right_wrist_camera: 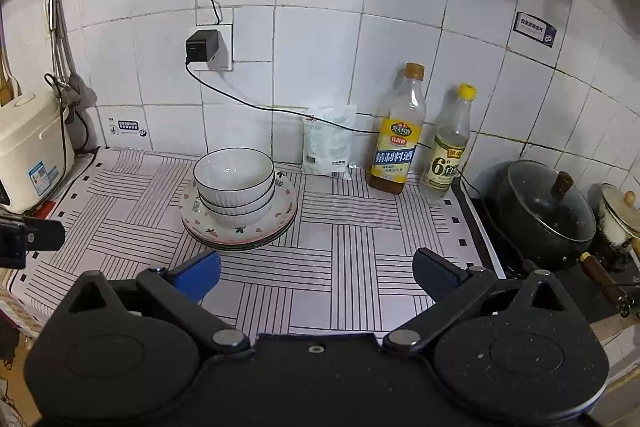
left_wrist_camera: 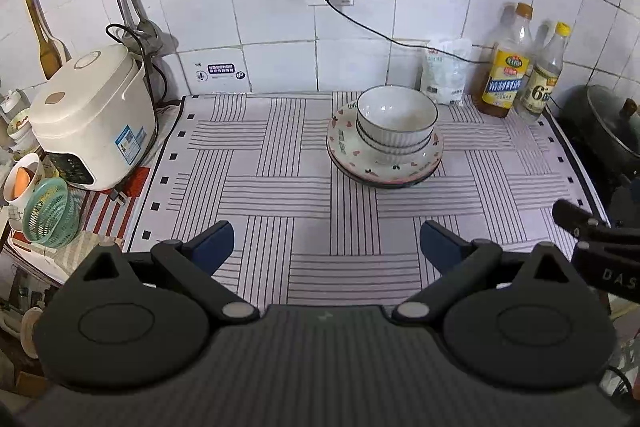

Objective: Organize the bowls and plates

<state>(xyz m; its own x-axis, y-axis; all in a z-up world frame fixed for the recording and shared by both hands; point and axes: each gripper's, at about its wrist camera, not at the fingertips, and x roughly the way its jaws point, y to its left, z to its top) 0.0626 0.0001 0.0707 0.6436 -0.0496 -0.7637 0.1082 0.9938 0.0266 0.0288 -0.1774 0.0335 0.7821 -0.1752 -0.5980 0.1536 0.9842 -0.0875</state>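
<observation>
Left wrist view first. Looked out over a striped mat (left_wrist_camera: 280,163) with the left gripper (left_wrist_camera: 327,247) hanging low at the near edge, jaws spread wide, nothing between them. Found the stack sitting toward the back of the mat, ahead and a bit to the right of that gripper's centre line: nested bowls (left_wrist_camera: 396,119) on top of plates (left_wrist_camera: 384,163) (three bowls by the look of it, plate count hard to call). Well apart from the fingertips, bare mat in between. Caught the tip of the other gripper poking in at the right edge too. Rice cooker (left_wrist_camera: 92,123) off to the left, bottles (left_wrist_camera: 516,67) at the back right, both clear of the stack.

Right wrist view next. Same story flipped: right gripper (right_wrist_camera: 316,275) also spread wide and empty, with the bowls (right_wrist_camera: 234,183) and plates (right_wrist_camera: 240,223) ahead and to its left. Near rim of the plates sat close above the left blue fingertip (right_wrist_camera: 198,277), not touching. Black pot (right_wrist_camera: 544,211) far right, off the mat.

Seemed like the right one was nearer (a guess). Round stack, so no long axis to fuss over; probably just a matter of swinging inward toward it. Already looked pretty tidy, honestly.
</observation>
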